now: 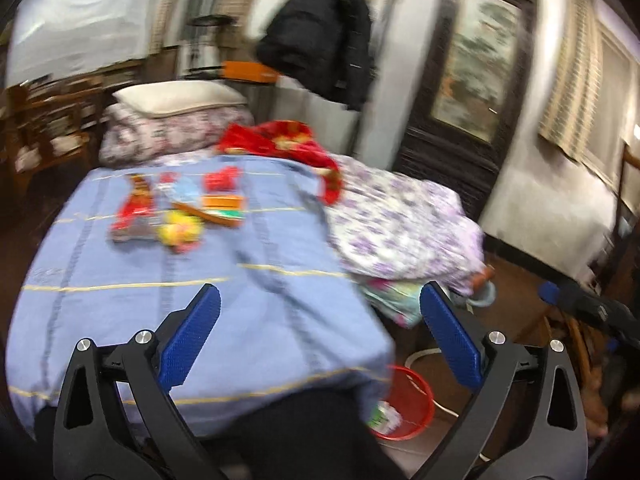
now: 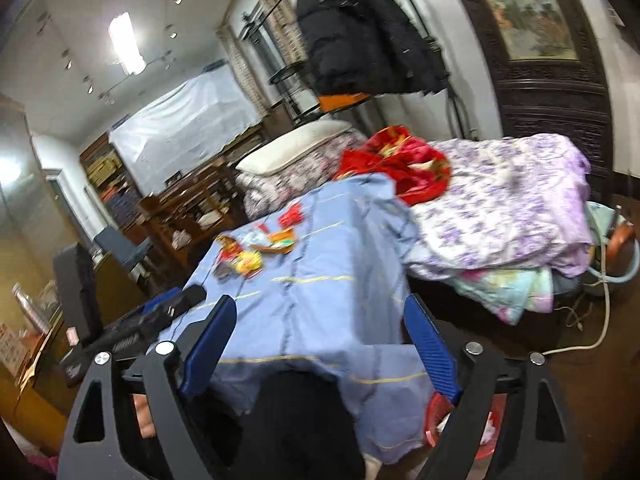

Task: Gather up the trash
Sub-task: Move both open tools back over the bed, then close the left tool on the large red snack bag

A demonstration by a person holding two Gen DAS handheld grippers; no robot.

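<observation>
Both views were blurred; the left gripper stood wide apart and held nothing, its blue ribbed pads low in the frame above the near end of the bed covered by a light blue sheet with thin yellow stripes; the right gripper was likewise spread wide and bare, hovering over the same blue sheet; the trash, a loose cluster of red, orange and yellow wrappers, lay on the sheet in the left-centre of the left wrist view, well apart from the gripper, and showed as a small bright heap at centre-left of the right wrist view; a round red plastic basket stood on the floor just beside the bed's near corner at lower right, with pale scraps inside it; only its rim showed behind the right gripper's finger; a purple floral quilt was heaped at the right of the bed, a crumpled red blanket beyond it; a black padded coat hung at upper centre.
</observation>
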